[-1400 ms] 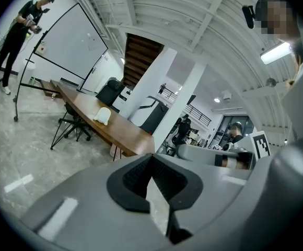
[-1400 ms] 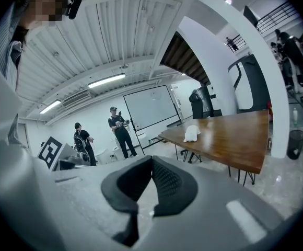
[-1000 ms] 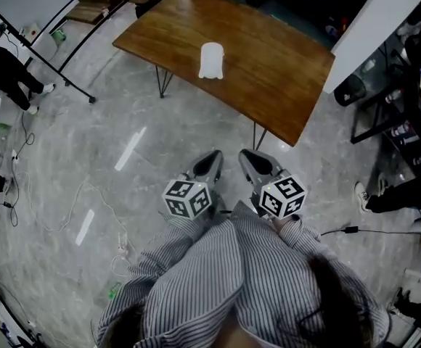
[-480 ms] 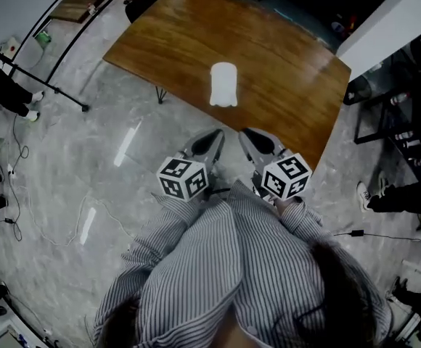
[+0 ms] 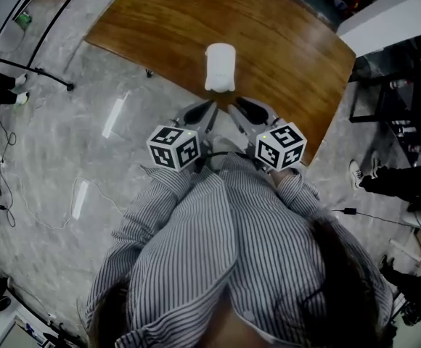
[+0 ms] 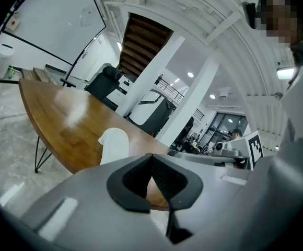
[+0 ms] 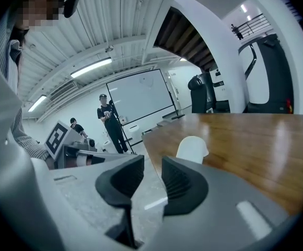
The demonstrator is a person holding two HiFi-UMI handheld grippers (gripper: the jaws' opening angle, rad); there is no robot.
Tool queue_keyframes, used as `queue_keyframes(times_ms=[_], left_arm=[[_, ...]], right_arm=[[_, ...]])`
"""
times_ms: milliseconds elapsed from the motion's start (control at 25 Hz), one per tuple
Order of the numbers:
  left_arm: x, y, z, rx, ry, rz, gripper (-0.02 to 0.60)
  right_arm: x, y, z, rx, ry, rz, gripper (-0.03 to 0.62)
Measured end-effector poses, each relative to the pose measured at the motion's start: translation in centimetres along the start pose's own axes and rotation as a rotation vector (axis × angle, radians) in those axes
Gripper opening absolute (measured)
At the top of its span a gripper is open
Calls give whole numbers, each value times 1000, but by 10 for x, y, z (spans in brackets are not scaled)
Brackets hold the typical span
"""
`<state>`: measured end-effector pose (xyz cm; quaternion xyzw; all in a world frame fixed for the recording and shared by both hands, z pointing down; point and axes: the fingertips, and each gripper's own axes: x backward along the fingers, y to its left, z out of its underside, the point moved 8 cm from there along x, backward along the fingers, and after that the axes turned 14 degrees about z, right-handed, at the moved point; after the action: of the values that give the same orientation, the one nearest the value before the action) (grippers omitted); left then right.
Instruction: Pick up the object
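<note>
White rounded plastic object (image 5: 220, 67) stands upright on a brown wooden table (image 5: 290, 42), near the table's front edge. A person in a grey-and-white striped shirt (image 5: 218, 252) leans in above a grey marbled floor (image 5: 58, 151). The left gripper (image 5: 199, 113) and the right gripper (image 5: 241, 109), each carrying a cube with square markers, are held side by side at that edge. Their tips point toward the object but stay apart from it.

In the left gripper view, the dark ribbed pads meet at their tips with nothing between them. The white object shows beyond, to the left of the jaws. In the right gripper view, the jaws are opening, with a narrow gap between the pads and only floor seen through it. The object sits on the table beyond the right-hand jaw. A person in dark clothing (image 7: 108, 120) stands in the background near a whiteboard (image 7: 141, 101).
</note>
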<state>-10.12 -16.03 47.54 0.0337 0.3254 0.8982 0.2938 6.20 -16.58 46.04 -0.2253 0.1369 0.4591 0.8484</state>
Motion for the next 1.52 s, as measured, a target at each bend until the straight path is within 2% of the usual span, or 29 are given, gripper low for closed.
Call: queue_keyframes(times_ms=[200,360,520,760,920,1080,1320,1520], left_arm=[[-4,12,-3,37,-9,-38,2],[-12,16,3,74,-17,-52,3],[-23,24,8,102,-30,-71,41],[-17,38,12,142,-70,-114,55],[-9,41,21,183,-85,-140,55],[1,46,32,224,-102,-158,55],[14,51,38,239,-123,-187,55],[13,50,38,241,-129,-193,55]], right_arm=[[-21,-4,-4,58,70,-36,139],[-42,-14,-8,177,141,-86,181],[-68,-27,-12,380,201,-142,212],[-109,-18,-4,730,319,-271,236],[-129,-14,5,881,388,-318,241],[-143,-13,13,936,442,-329,242],[-154,-9,31,1118,499,-302,242],[-155,-7,32,1167,558,-255,242]])
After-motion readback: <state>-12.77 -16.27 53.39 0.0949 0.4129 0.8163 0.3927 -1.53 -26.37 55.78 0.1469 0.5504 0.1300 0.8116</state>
